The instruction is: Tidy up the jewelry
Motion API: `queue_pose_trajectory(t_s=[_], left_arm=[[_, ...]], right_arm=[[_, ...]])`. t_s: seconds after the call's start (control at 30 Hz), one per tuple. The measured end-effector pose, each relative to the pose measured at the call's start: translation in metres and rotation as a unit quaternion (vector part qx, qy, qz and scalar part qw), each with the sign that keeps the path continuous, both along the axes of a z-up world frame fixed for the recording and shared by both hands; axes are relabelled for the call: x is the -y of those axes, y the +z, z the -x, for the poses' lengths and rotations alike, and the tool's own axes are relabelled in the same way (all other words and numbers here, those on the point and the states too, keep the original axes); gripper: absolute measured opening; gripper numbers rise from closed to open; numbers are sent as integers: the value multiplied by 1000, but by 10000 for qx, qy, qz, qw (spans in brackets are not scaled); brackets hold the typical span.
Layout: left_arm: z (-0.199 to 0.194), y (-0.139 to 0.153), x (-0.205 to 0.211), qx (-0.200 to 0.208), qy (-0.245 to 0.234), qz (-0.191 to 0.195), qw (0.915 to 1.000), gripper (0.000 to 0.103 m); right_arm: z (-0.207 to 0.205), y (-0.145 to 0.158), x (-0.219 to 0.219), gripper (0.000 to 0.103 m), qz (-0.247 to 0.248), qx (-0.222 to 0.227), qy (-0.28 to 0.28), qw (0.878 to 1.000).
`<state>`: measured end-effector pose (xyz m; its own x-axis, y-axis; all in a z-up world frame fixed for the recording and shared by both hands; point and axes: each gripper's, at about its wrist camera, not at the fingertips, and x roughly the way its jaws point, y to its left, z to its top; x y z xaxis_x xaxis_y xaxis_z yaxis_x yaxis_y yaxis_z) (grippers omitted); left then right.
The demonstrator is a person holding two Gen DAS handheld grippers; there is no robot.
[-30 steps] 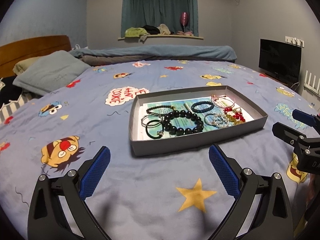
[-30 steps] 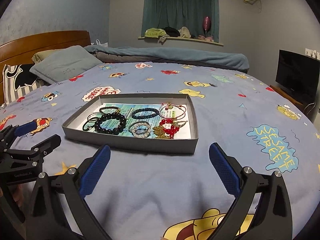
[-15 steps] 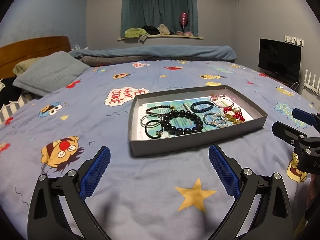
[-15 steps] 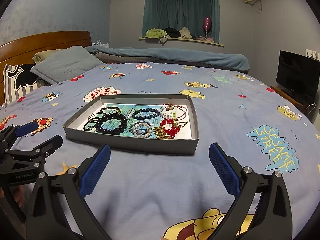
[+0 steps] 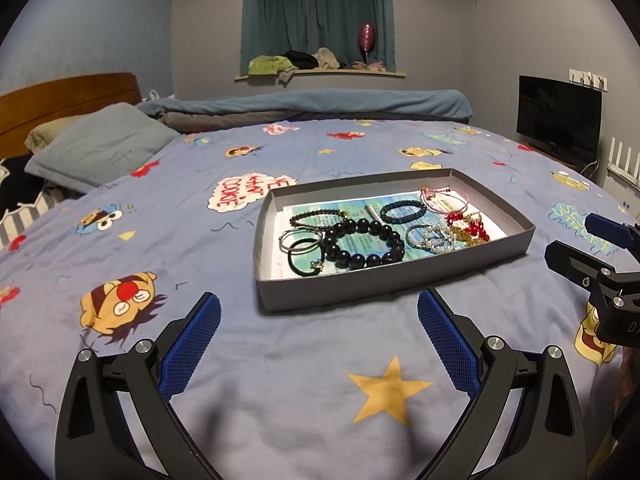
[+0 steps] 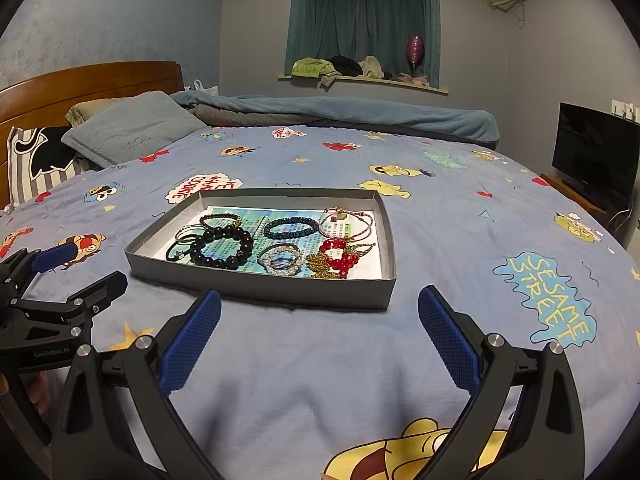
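1. Grey shallow cardboard tray [image 5: 394, 280] sits on the blue cartoon-print bedspread [image 5: 200, 248], holding the jewelry.
2. Inside it, a big black bead bracelet [image 5: 362, 242] lies left of centre, and red bead jewelry [image 6: 339, 255] lies to the right.
3. Nearer than the tray, the left gripper [image 5: 318, 338] and right gripper [image 6: 319, 338] hover with their jaws spread wide, both empty.

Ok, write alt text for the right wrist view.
A shallow grey tray of bracelets, including a large black bead bracelet and a red bead bracelet, sits on a blue cartoon bedspread. The open right gripper hovers in front; the left gripper, also open, is at the left.
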<state>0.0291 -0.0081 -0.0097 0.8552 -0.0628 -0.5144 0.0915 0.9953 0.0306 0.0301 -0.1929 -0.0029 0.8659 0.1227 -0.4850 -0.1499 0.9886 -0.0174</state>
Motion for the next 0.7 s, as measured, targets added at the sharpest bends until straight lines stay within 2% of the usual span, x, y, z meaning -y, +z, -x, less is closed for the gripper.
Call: queue_pose_trajectory(t_s=[0.7], left_arm=[[-2,-3,2,-27,7,-5,10000,98]], right_arm=[[-2,-4,-1,97,25,-23,28,10000]])
